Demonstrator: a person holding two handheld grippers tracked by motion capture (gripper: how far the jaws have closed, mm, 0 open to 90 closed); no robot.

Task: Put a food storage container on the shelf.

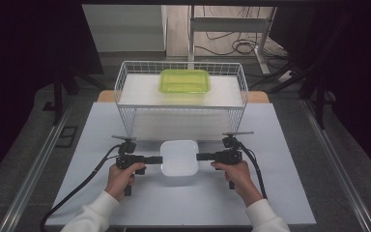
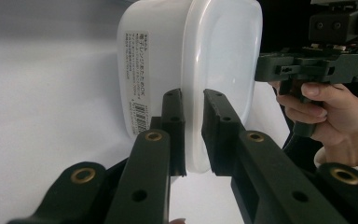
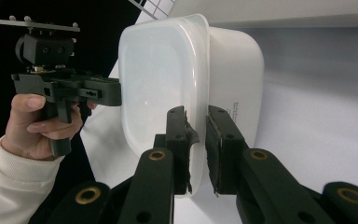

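Counting what stands on the tabletop point(image 1: 101, 193): one white plastic container point(image 1: 179, 162), one white wire basket point(image 1: 181, 92) raised on a shelf-like stand, and one yellow-green lidded box point(image 1: 185, 80) inside that basket. Two hands hold two grippers.

The container sits on the pale tabletop between the hands, just in front of the basket stand but apart from it. The left gripper point(image 1: 157, 159) meets its left rim and the right gripper point(image 1: 201, 156) its right rim. Bare tabletop lies open to the left, right and near side of the container; the far side is closed off by the basket stand, and the tabletop edges are well apart from it.

The container is a translucent white tub with rounded corners and a flanged rim, its lid on. A printed label with a barcode point(image 2: 139, 84) runs down one side.

In the left gripper view the jaws stand narrow, one each side of the rim point(image 2: 192, 93), pressing it. In the right gripper view the jaws likewise pinch the rim point(image 3: 199, 93) between their pads.
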